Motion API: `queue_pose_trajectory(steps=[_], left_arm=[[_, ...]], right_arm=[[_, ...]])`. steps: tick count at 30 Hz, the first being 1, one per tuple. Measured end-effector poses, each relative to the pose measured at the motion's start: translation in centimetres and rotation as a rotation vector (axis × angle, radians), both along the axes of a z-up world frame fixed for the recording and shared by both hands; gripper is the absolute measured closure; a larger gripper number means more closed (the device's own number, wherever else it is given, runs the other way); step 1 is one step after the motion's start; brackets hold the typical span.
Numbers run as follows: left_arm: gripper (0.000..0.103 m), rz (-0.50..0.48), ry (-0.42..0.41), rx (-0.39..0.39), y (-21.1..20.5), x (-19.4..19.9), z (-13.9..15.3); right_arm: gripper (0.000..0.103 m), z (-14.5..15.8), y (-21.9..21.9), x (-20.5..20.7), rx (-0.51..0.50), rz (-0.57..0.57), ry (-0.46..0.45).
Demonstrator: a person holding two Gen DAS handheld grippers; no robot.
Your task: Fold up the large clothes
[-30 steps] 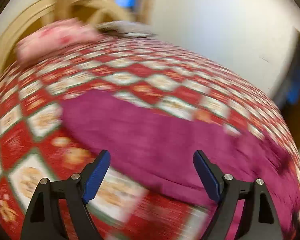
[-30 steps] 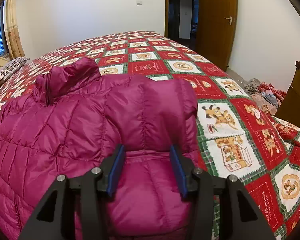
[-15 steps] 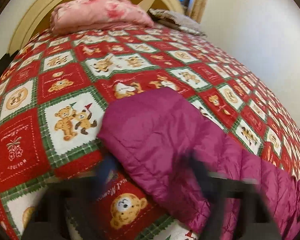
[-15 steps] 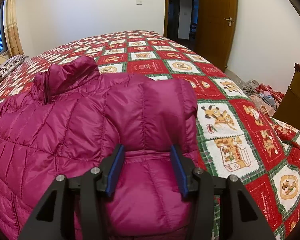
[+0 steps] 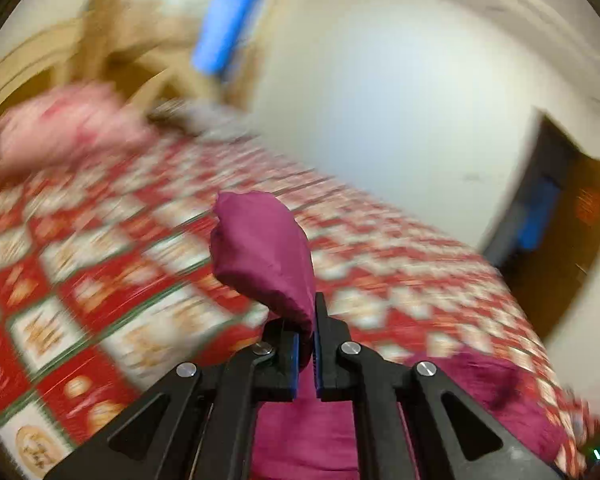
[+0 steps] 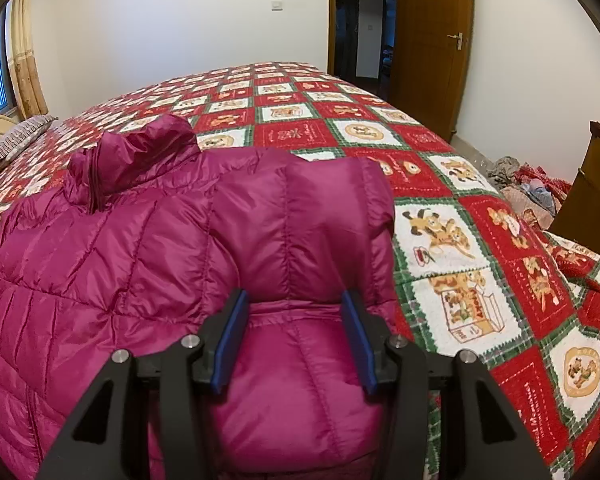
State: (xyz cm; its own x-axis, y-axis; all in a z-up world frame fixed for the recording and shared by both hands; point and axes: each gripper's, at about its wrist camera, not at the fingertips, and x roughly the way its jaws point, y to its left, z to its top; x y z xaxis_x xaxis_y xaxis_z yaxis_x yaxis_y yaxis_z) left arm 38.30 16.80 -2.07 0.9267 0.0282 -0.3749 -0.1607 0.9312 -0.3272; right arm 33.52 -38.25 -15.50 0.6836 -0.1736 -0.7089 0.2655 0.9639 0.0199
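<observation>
A magenta quilted puffer jacket (image 6: 140, 264) lies on the bed, collar toward the far left, with one sleeve (image 6: 308, 232) folded over its front. My right gripper (image 6: 294, 336) is open, its fingers either side of the folded sleeve, resting over the jacket. In the left wrist view my left gripper (image 5: 307, 354) is shut on a bunched piece of the jacket (image 5: 264, 252), which sticks up above the fingers, lifted off the bed. The rest of the jacket (image 5: 480, 392) shows at lower right. That view is blurred by motion.
A red, white and green patchwork quilt (image 6: 460, 240) covers the bed. A pink pillow (image 5: 64, 128) and headboard sit at the far left. A striped pillow (image 6: 16, 140), an open wooden door (image 6: 432, 40), a wooden cabinet (image 6: 592, 200) and clothes on the floor (image 6: 532, 188) are around.
My left gripper, open a second ago, has shut on a piece of the jacket and lifted it, moving fast. My right gripper has stayed open over the folded sleeve.
</observation>
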Motion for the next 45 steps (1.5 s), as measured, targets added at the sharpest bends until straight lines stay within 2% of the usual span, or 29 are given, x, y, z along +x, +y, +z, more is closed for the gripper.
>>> queue_pose_trajectory(steps=[2, 5, 7, 10, 14, 16, 18, 19, 21, 24, 28, 32, 34, 36, 38, 39, 40, 41, 43, 45], left_arm=[[0.099, -0.12, -0.059, 0.06, -5.1, -0.3, 2.1], [0.099, -0.281, -0.114, 0.121, -11.3, -1.1, 3.5], [0.099, -0.406, -0.131, 0.133, -15.4, -1.7, 3.5], [0.099, -0.536, -0.102, 0.15, -21.0, -2.0, 1.9], [0.098, -0.652, -0.024, 0.22, -26.7, -2.0, -2.4], [0.098, -0.729, 0.085, 0.232, -28.7, -1.5, -4.8], [0.096, -0.808, 0.226, 0.202, -29.6, -1.0, -7.1], [0.096, -0.822, 0.271, 0.184, -29.6, -1.2, -7.9], [0.095, -0.806, 0.305, 0.172, -29.0, -1.5, -8.4], [0.093, -0.742, 0.302, 0.217, -28.0, -2.9, -8.1], [0.091, -0.724, 0.31, 0.203, -26.6, -4.9, -7.4], [0.086, -0.705, 0.32, 0.272, -25.8, -7.3, -8.2], [0.08, -0.693, 0.321, 0.291, -25.5, -7.5, -8.6], [0.054, -0.656, 0.321, 0.287, -24.4, -7.5, -8.8], [0.041, -0.617, 0.312, 0.258, -23.7, -7.0, -8.8], [0.04, -0.618, 0.303, 0.241, -23.7, -6.7, -8.8], [0.04, -0.623, 0.301, 0.238, -23.9, -6.3, -8.7], [0.039, -0.622, 0.308, 0.244, -24.2, -5.7, -8.8], [0.039, -0.606, 0.336, 0.248, -24.7, -4.9, -9.0], [0.039, -0.607, 0.355, 0.238, -24.7, -5.1, -9.4]], right_arm=[[0.052, 0.0, 0.0, 0.0, 0.006, -0.001, -0.003], [0.052, 0.0, -0.2, -0.1, 0.02, -0.002, -0.01], [0.052, 0.0, -0.3, -0.1, 0.033, -0.003, -0.015], [0.052, -0.1, -0.6, -0.2, 0.05, -0.005, -0.022], [0.05, -0.1, -0.7, -0.2, 0.061, -0.004, -0.028], [0.049, -0.1, -0.8, -0.3, 0.071, -0.002, -0.032], [0.048, -0.1, -0.8, -0.3, 0.078, -0.001, -0.034], [0.047, -0.1, -0.9, -0.3, 0.083, 0.0, -0.036], [0.047, -0.1, -1.0, -0.3, 0.089, 0.001, -0.038], [0.047, -0.1, -1.0, -0.3, 0.09, 0.001, -0.038], [0.046, -0.1, -0.9, -0.3, 0.087, 0.002, -0.034], [0.045, 0.2, -0.6, -0.2, 0.067, 0.009, -0.014], [0.045, 0.9, -0.6, -0.7, 0.069, 0.021, -0.017], [0.044, 2.2, -0.7, -2.0, 0.082, 0.003, -0.056], [0.042, 3.5, -1.0, -3.3, 0.147, -0.005, -0.097], [0.041, 4.2, -1.1, -3.9, 0.201, 0.007, -0.117], [0.034, 5.0, -1.1, -4.6, 0.274, 0.027, -0.144], [0.023, 5.6, -1.1, -5.2, 0.336, 0.044, -0.168], [0.013, 6.4, -0.8, -6.0, 0.43, 0.076, -0.197], [0.012, 6.4, 0.0, -6.0, 0.487, 0.11, -0.185]])
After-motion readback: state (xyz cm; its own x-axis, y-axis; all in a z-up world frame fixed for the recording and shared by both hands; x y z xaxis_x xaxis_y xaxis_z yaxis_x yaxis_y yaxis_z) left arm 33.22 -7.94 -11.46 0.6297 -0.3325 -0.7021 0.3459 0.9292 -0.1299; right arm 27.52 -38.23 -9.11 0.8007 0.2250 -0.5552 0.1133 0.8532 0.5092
